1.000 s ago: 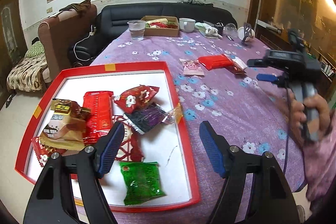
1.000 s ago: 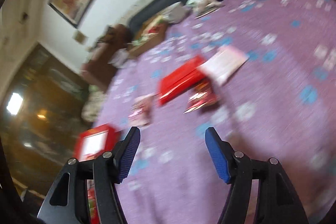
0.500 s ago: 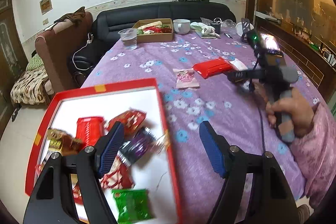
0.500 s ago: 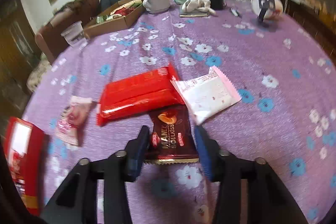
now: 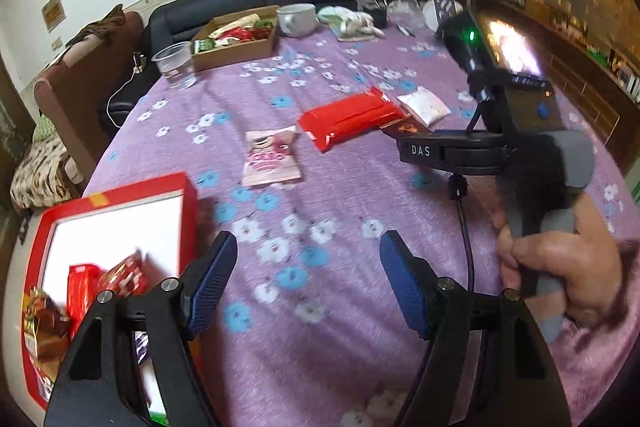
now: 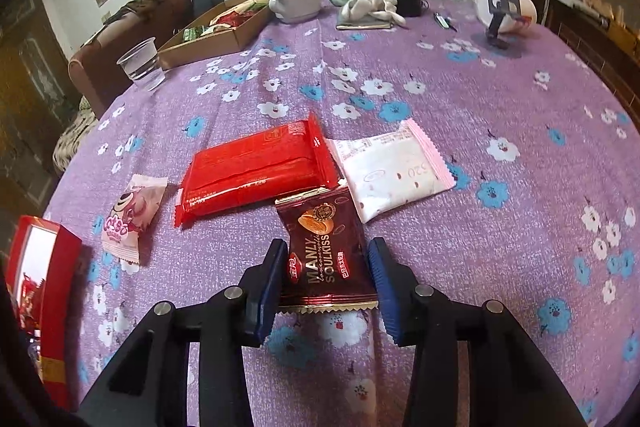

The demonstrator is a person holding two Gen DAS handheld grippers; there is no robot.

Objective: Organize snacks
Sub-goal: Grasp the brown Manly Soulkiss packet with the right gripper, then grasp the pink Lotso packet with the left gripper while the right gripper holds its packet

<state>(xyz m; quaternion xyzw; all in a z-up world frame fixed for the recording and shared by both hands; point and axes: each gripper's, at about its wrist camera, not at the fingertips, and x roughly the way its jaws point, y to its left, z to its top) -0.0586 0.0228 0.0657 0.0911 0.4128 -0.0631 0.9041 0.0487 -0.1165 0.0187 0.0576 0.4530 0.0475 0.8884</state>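
The right gripper (image 6: 326, 281) brackets the dark brown foil biscuit packet (image 6: 326, 255) on the counter (image 6: 500, 95), fingers half closed for a side grasp; the left gripper (image 5: 308, 281) waits open, empty

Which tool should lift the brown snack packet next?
Right. The right tool already straddles the brown snack packet, fingers at both edges. The left tool hangs open over bare tablecloth.
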